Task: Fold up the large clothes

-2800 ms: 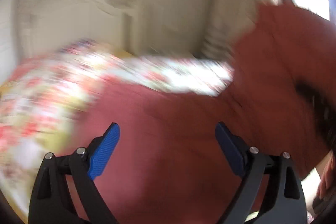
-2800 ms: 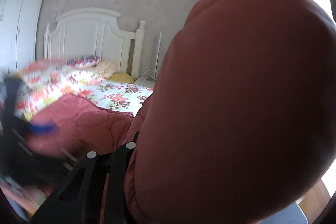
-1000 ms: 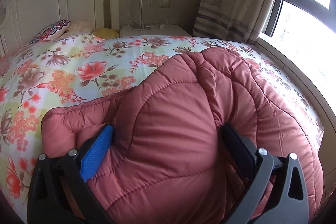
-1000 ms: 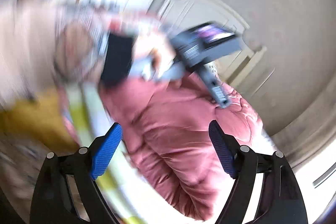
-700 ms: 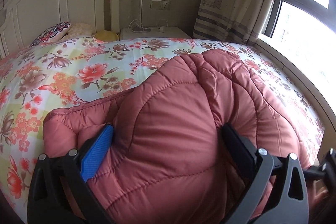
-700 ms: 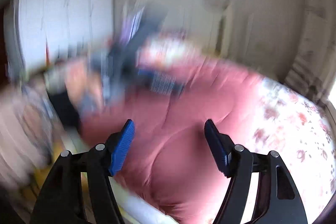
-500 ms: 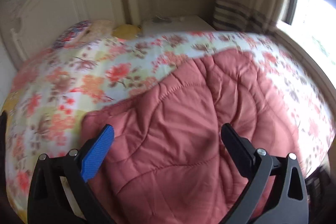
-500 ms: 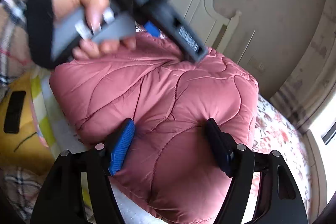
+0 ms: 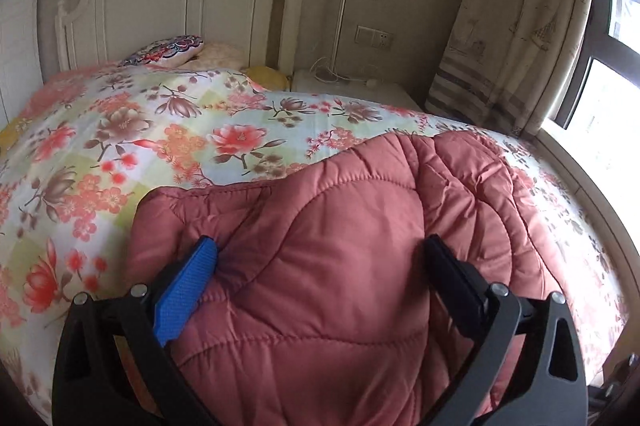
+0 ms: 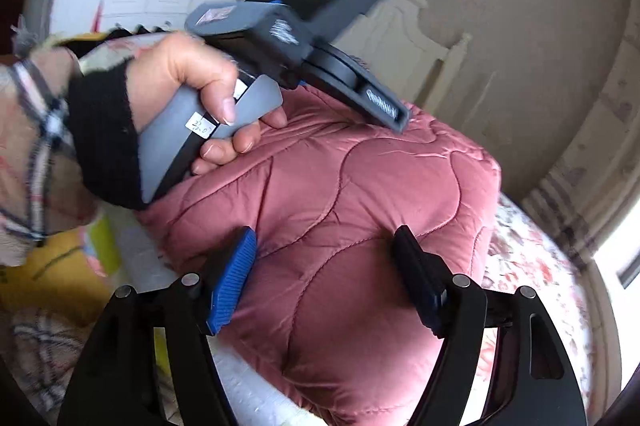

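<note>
Left gripper (image 9: 320,258) jaws spread, quilted red coat (image 9: 340,286) bulging between them. Right gripper (image 10: 326,258) jaws likewise astride coat, grip unclear.

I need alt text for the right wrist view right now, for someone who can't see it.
A folded, quilted pink jacket bulges between the right gripper's spread fingers, on a floral bedspread. Above it, a person's hand holds the left gripper's grey handle against the jacket's top.

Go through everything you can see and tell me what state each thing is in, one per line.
Quilted red jacket: folded into a puffy bundle on the bed.
Left gripper: jaws wide, pressing into the jacket.
Right gripper: jaws closing, jacket between them.
Floral bedspread: spread flat.
Curtain: drawn aside.
</note>
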A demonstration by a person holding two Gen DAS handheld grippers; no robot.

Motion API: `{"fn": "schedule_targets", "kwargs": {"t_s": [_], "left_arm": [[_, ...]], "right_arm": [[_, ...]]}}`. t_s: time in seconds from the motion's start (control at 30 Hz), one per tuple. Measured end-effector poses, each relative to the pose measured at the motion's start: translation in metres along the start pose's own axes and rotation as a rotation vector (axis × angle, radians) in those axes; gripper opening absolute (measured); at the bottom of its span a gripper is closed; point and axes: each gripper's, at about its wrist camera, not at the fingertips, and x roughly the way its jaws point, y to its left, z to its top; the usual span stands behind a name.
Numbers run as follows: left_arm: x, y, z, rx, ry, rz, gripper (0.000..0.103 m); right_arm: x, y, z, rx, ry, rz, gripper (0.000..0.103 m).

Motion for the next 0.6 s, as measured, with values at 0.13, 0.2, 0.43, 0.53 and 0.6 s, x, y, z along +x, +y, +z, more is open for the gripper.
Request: {"fn": "schedule_targets", "kwargs": {"t_s": [0.13, 0.2, 0.43, 0.53, 0.6], "left_arm": [[0.003, 0.008, 0.0, -0.038, 0.007, -0.043, 0.101], [0.003, 0.01, 0.0, -0.052, 0.002, -0.056, 0.101], [-0.001, 0.011, -0.002, -0.062, -0.008, -0.055, 0.101], [-0.002, 0.015, -0.002, -0.079, -0.007, -0.054, 0.101], [-0.002, 0.015, -0.002, -0.082, -0.01, -0.061, 0.101]], "right_arm": [[-0.02, -0.055, 0.017, 0.148, -0.104, 0.029, 0.042], [-0.019, -0.087, 0.028, 0.216, -0.131, 0.009, 0.039], [0.087, -0.159, 0.069, 0.342, 0.017, 0.031, 0.039], [0.149, -0.144, 0.041, 0.322, 0.201, 0.096, 0.039], [0.15, -0.149, 0.032, 0.388, 0.167, 0.12, 0.039]]}}
